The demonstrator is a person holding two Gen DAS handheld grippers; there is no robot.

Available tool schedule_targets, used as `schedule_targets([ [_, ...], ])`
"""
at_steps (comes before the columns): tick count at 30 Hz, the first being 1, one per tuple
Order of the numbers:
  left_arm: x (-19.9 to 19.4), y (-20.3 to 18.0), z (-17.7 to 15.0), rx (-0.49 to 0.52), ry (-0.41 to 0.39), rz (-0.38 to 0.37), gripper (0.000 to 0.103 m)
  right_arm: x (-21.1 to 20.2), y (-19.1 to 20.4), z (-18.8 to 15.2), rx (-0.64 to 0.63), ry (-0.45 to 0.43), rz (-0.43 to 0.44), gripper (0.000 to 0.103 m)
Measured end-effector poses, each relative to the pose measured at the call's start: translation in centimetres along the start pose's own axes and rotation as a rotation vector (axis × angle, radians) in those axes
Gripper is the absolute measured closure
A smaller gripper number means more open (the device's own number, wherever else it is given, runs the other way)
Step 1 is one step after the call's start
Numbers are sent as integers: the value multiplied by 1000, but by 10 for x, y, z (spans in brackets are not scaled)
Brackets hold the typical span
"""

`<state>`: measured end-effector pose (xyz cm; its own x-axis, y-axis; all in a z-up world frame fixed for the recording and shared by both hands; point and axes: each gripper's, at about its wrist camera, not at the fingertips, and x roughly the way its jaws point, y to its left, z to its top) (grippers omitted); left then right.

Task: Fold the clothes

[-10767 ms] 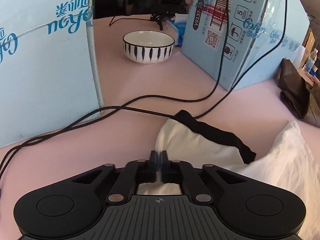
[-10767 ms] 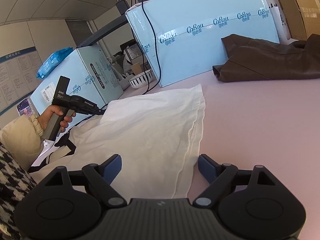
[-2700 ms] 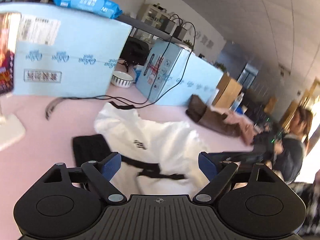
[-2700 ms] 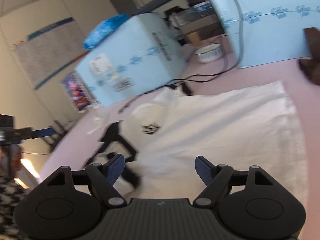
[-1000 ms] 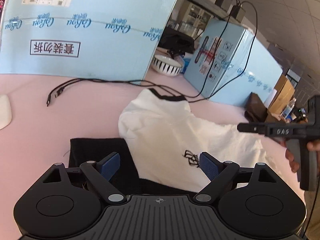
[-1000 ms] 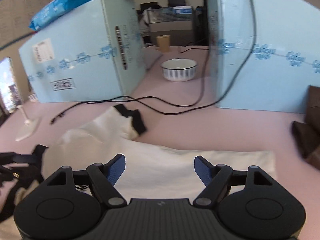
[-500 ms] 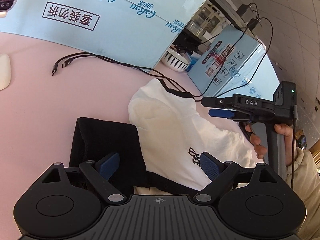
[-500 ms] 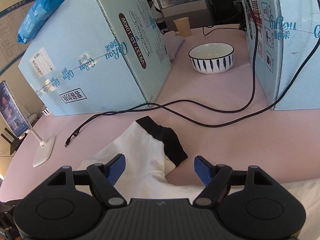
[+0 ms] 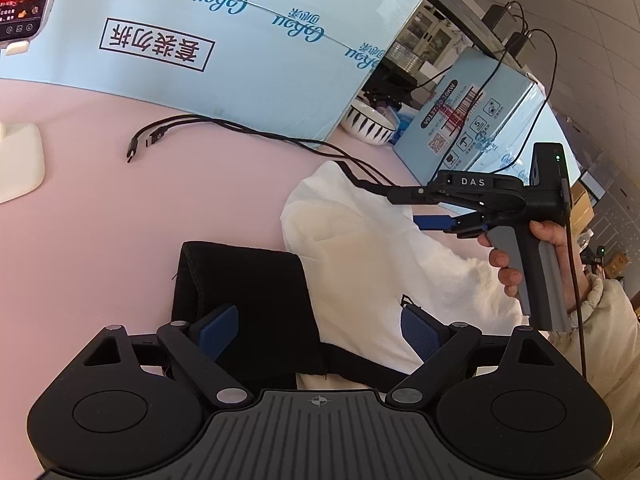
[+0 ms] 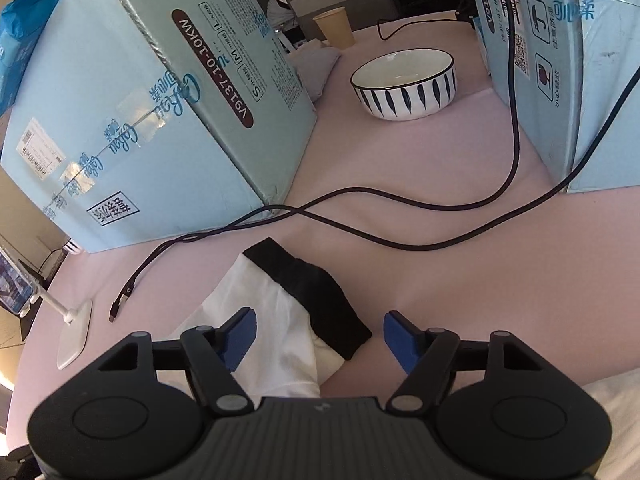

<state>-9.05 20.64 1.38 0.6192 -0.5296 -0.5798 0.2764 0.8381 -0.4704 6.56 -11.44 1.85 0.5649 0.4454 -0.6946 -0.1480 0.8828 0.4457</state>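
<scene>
White garment lies centre frame on pink table. Left gripper spread wide over its black hem, holding nothing. Right gripper spread, straddling black-cuffed sleeve, probably lining up a grasp for folding inward.

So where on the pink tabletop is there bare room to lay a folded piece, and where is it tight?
Bare pink shows between the black sleeve, the cable plugs and the white stand base. Another patch lies right of the black cuff, below the looping cables. It is crowded around the bowl, wedged between the blue boxes.
</scene>
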Motion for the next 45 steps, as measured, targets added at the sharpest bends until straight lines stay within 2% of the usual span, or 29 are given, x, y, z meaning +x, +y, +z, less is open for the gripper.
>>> schedule_targets([
  [1,0,-1,-1,5,-2,0,12,2,0,1,2,-2,5,43],
  [2,0,-1,-1,10,-4,0,11,5,2,1,-10,1,3,57],
  [3,1,-2,-2,13,-6,0,11,8,6,1,-30,6,-2,78],
  [4,1,-2,-2,17,-7,0,10,10,8,1,-48,8,-8,88],
  [6,1,-3,-3,23,-10,0,9,12,17,-4,-115,-15,-29,93],
  [11,2,-6,-4,39,-14,5,7,-11,43,-23,-380,-206,86,93],
  [13,2,-6,-4,40,-16,4,7,-31,56,-37,-538,-291,148,93],
  [15,1,-5,-5,35,-19,0,7,-54,70,-63,-777,-330,206,93],
  [17,0,-2,-5,19,-26,-12,7,-70,77,-87,-973,-289,247,92],
  [19,0,1,-5,7,-32,-21,7,-79,78,-109,-1149,-176,268,87],
  [21,0,3,-5,-3,-36,-29,7,-80,75,-122,-1243,-33,264,65],
  [22,0,3,-5,-7,-39,-32,7,-79,72,-126,-1261,40,249,61],
  [23,0,4,-5,-9,-40,-34,7,-79,68,-126,-1254,84,239,57],
  [24,0,4,-5,-12,-42,-35,7,-81,64,-123,-1218,86,246,54],
  [25,-1,4,-5,-17,-44,-35,6,-86,61,-118,-1169,64,269,51],
  [26,-2,4,-5,-25,-47,-33,6,-91,60,-113,-1124,42,296,43],
  [27,-3,4,-5,-33,-50,-30,6,-97,59,-107,-1063,15,343,35],
  [30,-6,5,-5,-57,-58,-23,6,-107,59,-90,-906,-55,484,26],
  [33,-9,5,-5,-80,-66,-16,6,-105,58,-68,-724,-68,654,24],
  [35,-12,5,-5,-91,-72,-7,6,-100,55,-57,-623,-62,726,22],
  [36,-15,4,-6,-85,-80,7,6,-93,55,-54,-583,-61,711,20],
  [37,-20,3,-7,-74,-92,25,6,-87,58,-53,-573,-54,656,20],
  [39,-28,1,-10,-53,-113,59,6,-61,69,-63,-652,-1,443,21],
  [40,-31,0,-11,-45,-117,67,6,-51,72,-69,-681,35,390,21],
  [41,-33,-1,-12,-40,-120,71,6,-38,73,-74,-696,96,351,22],
  [42,-35,-2,-13,-35,-124,76,6,-30,74,-82,-717,120,320,21],
  [45,-40,-4,-14,-25,-129,95,6,-33,80,-91,-773,82,287,21],
])
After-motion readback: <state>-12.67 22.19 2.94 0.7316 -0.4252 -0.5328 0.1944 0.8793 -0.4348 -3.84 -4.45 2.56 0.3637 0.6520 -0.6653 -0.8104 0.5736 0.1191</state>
